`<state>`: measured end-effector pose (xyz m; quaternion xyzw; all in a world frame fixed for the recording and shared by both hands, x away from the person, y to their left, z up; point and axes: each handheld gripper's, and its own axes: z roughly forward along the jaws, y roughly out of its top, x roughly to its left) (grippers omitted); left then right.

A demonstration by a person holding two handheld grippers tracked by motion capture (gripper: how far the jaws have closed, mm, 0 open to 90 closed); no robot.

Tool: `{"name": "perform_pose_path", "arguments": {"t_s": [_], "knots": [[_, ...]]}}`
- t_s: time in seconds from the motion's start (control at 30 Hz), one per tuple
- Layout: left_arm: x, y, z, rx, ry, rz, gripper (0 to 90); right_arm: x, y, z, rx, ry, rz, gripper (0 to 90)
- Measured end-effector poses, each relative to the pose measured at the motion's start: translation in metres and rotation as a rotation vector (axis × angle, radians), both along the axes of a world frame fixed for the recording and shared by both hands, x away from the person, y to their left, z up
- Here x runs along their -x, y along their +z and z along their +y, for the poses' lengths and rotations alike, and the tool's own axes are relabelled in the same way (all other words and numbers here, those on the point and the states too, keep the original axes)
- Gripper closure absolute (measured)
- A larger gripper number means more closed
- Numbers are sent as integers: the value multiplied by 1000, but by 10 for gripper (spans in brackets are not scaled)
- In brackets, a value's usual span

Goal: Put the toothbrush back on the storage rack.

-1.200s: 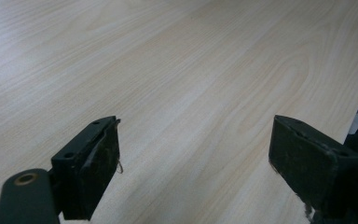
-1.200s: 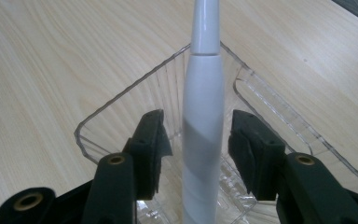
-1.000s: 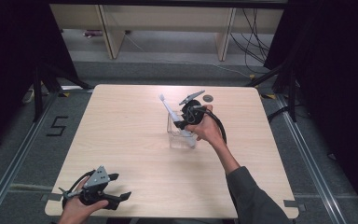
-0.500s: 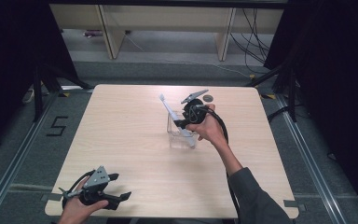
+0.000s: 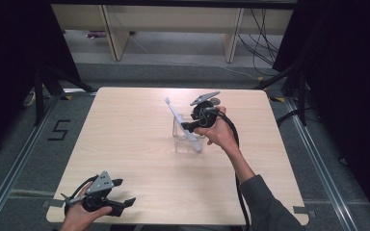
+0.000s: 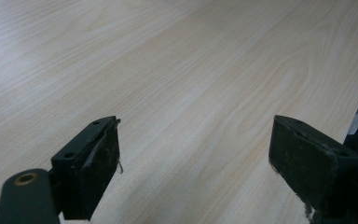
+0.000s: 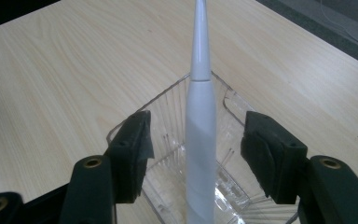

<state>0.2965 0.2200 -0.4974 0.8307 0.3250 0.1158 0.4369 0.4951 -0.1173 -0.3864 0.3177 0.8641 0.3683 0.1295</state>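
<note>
A white toothbrush (image 5: 175, 114) leans tilted in a clear plastic box (image 5: 179, 144) near the middle of the wooden table (image 5: 125, 125), its head pointing up and to the far left. My right gripper (image 5: 189, 129) is over the box, open. In the right gripper view the toothbrush handle (image 7: 200, 116) runs between the two jaws with a gap on each side, above the ribbed clear box (image 7: 172, 102). My left gripper (image 5: 124, 191) rests open at the table's near left corner. In the left gripper view that gripper (image 6: 193, 154) has bare wood between its jaws.
The table's near edge runs just below the left gripper. A cable (image 5: 233, 139) trails from the right gripper along the forearm. Pale shelving (image 5: 173, 19) and floor cables (image 5: 265, 29) lie beyond the far edge.
</note>
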Motion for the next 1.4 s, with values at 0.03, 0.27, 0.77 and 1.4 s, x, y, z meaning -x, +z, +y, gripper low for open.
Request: {"name": "perform_pose_path", "arguments": {"t_s": [0.03, 0.27, 0.77, 1.4], "knots": [[0, 0, 0, 2, 1, 0, 157, 1, 0, 0, -20, -2, -5, 419], [0, -1, -1, 16, 3, -4, 157, 7, 8, -8, -30, -6, -26, 394], [1, -1, -1, 13, 11, 3, 157, 21, 13, -29, -69, -16, -42, 378], [2, 0, -1, 23, 13, 9, 157, 37, 12, -49, -118, -26, -84, 354]]}}
